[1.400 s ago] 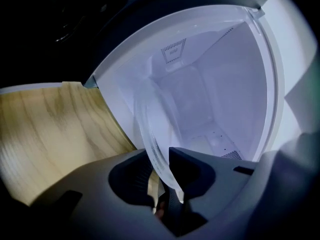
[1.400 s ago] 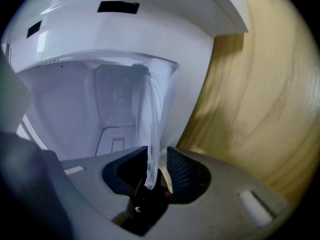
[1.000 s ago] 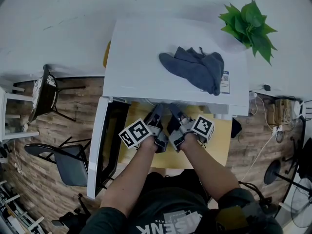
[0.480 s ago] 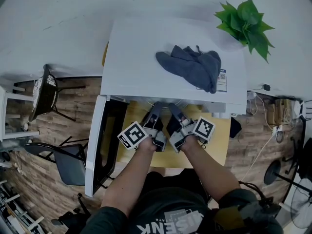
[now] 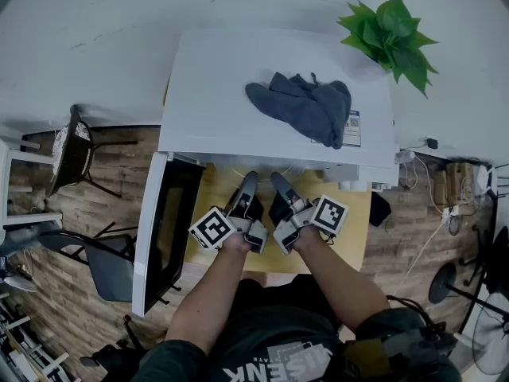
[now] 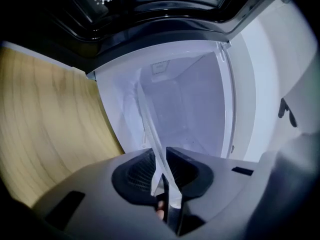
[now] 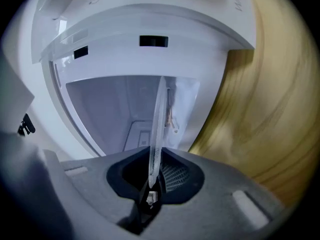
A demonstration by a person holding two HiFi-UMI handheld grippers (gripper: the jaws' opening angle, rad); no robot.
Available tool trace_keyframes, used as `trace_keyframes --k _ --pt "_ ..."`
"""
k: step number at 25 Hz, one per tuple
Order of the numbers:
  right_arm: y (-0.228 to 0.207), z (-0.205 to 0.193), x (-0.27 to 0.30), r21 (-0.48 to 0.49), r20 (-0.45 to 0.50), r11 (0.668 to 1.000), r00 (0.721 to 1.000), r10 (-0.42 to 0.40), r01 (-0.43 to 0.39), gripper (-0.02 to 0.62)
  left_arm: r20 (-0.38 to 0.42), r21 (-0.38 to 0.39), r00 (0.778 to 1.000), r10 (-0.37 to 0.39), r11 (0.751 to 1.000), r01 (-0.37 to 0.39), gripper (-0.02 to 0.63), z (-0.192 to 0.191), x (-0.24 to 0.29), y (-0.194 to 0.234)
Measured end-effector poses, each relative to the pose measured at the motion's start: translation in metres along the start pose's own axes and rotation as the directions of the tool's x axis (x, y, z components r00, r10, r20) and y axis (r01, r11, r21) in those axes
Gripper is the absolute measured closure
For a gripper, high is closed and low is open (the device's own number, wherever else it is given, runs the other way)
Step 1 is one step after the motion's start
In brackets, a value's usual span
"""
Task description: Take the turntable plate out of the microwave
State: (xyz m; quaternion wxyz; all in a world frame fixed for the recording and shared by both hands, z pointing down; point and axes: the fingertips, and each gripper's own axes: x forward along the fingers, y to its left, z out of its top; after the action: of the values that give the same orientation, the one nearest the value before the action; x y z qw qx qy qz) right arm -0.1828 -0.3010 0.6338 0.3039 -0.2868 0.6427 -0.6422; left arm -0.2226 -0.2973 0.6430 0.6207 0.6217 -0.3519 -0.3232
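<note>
**A:** Why are you putting both grippers on one plate?

**B:** It's glass and wide, so I'm sharing the load. The left gripper [image 6: 161, 164] has just been closing its jaws and is now pinching the near rim of the turntable plate [image 6: 146, 119]. The right gripper [image 7: 152, 171] is clamping that same rim just beside it. The plate is sitting at the front opening of the microwave [image 5: 238, 94], towards the desk's [image 5: 350, 237] front edge. The door [image 5: 163, 229] is hanging wide open on the left, so it isn't blocking my way out.

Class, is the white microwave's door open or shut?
Open: the dark-windowed door stands swung out at the left of the white microwave.
</note>
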Motion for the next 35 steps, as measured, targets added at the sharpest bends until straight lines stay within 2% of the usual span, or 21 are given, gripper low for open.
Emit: trace_keyframes --k 9,14,18,27,35 --pt "0.023 -0.012 -0.020 -0.016 -0.088 0.999 0.995 0.039 -0.041 0.551 0.052 0.031 0.999 0.005 0.999 -0.007 0.541 -0.020 -0.022 -0.016" --pt "0.033 -0.028 -0.043 -0.016 -0.183 0.999 0.982 0.048 -0.052 0.551 0.124 0.044 0.992 0.007 0.999 -0.012 0.543 -0.039 -0.046 -0.024" --pt "0.041 -0.042 -0.062 -0.018 -0.275 0.997 0.959 0.063 -0.070 0.551 0.207 0.065 0.978 0.012 0.998 -0.026 0.543 -0.055 -0.069 -0.029" --pt "0.060 -0.069 -0.108 -0.006 -0.465 0.991 0.878 0.114 -0.131 0.548 0.363 0.112 0.932 0.000 0.993 -0.044 0.543 -0.099 -0.111 -0.046" --pt "0.104 -0.093 -0.146 0.012 -0.612 0.978 0.772 0.170 -0.206 0.543 0.478 0.148 0.877 -0.040 0.988 -0.036 0.543 -0.135 -0.145 -0.080"
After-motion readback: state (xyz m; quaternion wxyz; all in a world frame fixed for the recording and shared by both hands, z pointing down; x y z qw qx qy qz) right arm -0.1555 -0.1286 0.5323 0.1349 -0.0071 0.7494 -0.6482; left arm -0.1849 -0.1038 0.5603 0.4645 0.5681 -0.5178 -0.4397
